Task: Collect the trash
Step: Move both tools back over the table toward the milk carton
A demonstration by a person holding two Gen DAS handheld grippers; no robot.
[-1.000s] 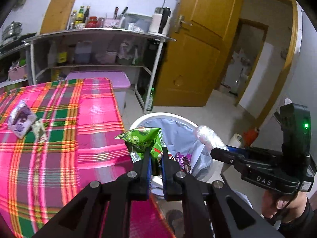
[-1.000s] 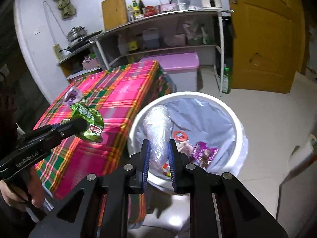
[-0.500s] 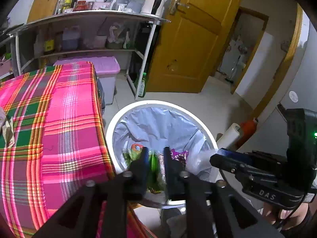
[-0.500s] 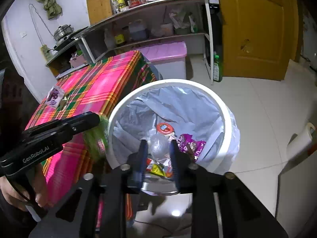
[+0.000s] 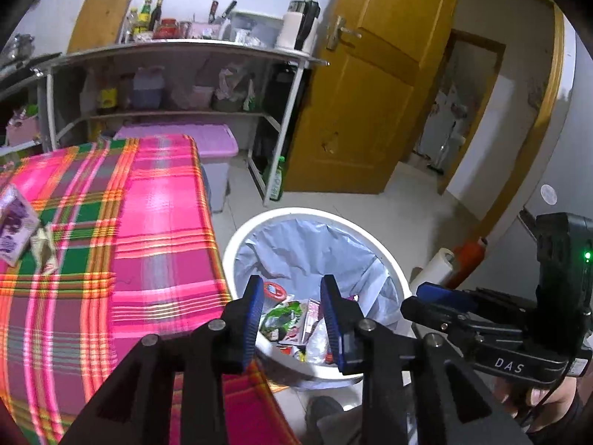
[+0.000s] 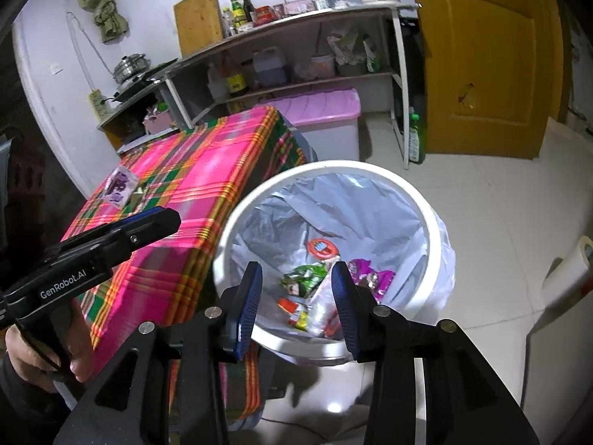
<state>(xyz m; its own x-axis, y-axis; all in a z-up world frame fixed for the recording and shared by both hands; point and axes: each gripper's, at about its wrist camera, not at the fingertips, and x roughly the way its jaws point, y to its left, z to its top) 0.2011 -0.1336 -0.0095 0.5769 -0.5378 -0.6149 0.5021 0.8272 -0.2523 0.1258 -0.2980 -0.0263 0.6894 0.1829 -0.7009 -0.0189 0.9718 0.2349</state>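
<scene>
A white bin (image 5: 237,237) (image 6: 370,168) with a blue-grey liner stands on the floor beside the table. Inside lie a green snack bag (image 5: 281,313) (image 6: 302,278), a clear plastic bag (image 6: 322,296) and other wrappers. My left gripper (image 5: 292,319) is open and empty above the bin's near rim. My right gripper (image 6: 296,298) is open and empty above the bin. A purple packet (image 5: 13,228) (image 6: 119,185) and a small crumpled wrapper (image 5: 44,246) (image 6: 139,193) lie on the pink plaid tablecloth (image 5: 148,241) (image 6: 192,178).
A shelf unit (image 5: 178,85) with bottles and containers stands behind the table, with a purple-lidded box (image 5: 215,148) under it. A yellow door (image 5: 363,85) stands open to the right. A paper roll (image 5: 433,270) (image 6: 567,270) lies on the tiled floor beside the bin.
Both grippers have opened over the bin. The green snack bag has dropped from the left one and the clear plastic bag from the right one; both now lie in the bin.
</scene>
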